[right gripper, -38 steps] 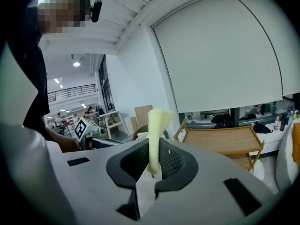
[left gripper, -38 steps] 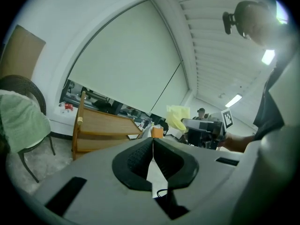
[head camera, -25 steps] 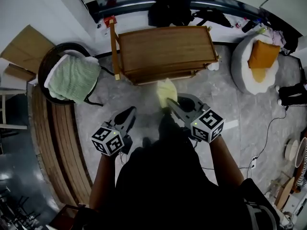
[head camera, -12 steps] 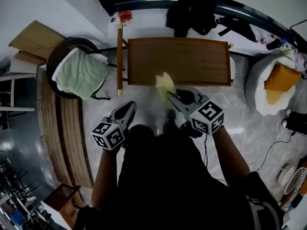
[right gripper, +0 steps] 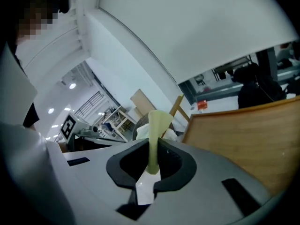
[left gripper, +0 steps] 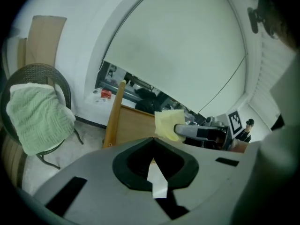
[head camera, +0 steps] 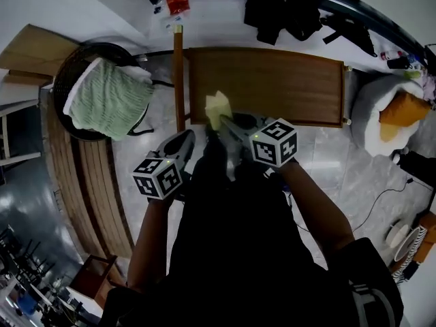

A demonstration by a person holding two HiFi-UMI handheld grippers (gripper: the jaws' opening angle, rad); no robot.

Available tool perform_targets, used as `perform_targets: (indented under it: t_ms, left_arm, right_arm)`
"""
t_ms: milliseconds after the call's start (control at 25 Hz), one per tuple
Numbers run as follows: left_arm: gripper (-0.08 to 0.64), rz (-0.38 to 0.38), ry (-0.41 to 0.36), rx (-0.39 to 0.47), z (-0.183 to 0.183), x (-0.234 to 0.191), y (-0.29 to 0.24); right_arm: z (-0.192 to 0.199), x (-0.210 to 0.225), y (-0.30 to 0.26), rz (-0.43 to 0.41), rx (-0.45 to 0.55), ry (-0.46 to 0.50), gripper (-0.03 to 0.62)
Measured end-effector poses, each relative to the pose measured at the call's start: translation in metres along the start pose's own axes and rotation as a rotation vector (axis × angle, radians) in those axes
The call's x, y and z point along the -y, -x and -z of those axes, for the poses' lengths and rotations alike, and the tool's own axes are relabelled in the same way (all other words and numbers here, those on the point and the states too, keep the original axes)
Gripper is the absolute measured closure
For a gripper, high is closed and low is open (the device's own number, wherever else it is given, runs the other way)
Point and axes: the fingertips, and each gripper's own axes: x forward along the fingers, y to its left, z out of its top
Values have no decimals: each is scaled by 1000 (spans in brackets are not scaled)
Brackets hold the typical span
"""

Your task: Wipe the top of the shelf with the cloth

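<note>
The wooden shelf top (head camera: pixel 272 80) lies ahead of me, its front edge just past my grippers. My right gripper (head camera: pixel 223 120) is shut on a pale yellow cloth (head camera: pixel 216 106), which hangs over the shelf's front left corner. In the right gripper view the cloth (right gripper: pixel 156 123) stands up from between the jaws, with the shelf (right gripper: pixel 243 130) to the right. My left gripper (head camera: pixel 184 144) is lower left of it over the floor, shut with nothing in it. The left gripper view shows the cloth (left gripper: pixel 168 123) ahead at the shelf (left gripper: pixel 133 124).
A dark wicker chair with a green towel (head camera: pixel 107 102) stands at the left. A wooden post (head camera: pixel 179 73) runs along the shelf's left side. A white beanbag with an orange cushion (head camera: pixel 394 111) sits at the right. Black bags (head camera: pixel 286 11) lie behind the shelf.
The view has closed in on the shelf. My right gripper has carried the cloth forward and left to the shelf's front left corner. The left gripper has kept its place.
</note>
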Motion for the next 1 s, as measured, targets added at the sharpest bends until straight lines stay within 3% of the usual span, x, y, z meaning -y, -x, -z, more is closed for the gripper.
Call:
perform_targets:
  t_ms: [200, 360, 480, 720, 880, 1000]
  left_arm:
    - [549, -65, 75, -50, -15, -37, -27]
    - [549, -103, 100, -109, -9, -45, -48]
    - [549, -130, 116, -164, 4, -43, -58]
    - [549, -200, 103, -234, 26, -50, -66]
    - [549, -235, 130, -262, 35, -52, -67]
    - [549, -259, 157, -263, 38, -50, -72]
  right_arm:
    - [26, 37, -64, 114, -67, -190, 551]
    - [61, 61, -101, 213, -154, -229, 551]
    - [81, 69, -117, 230, -208, -261, 551]
    - [113, 81, -144, 199, -286, -280, 551]
    - [129, 95, -145, 234, -378, -195, 551]
    - [131, 110, -139, 264, -388, -153, 551]
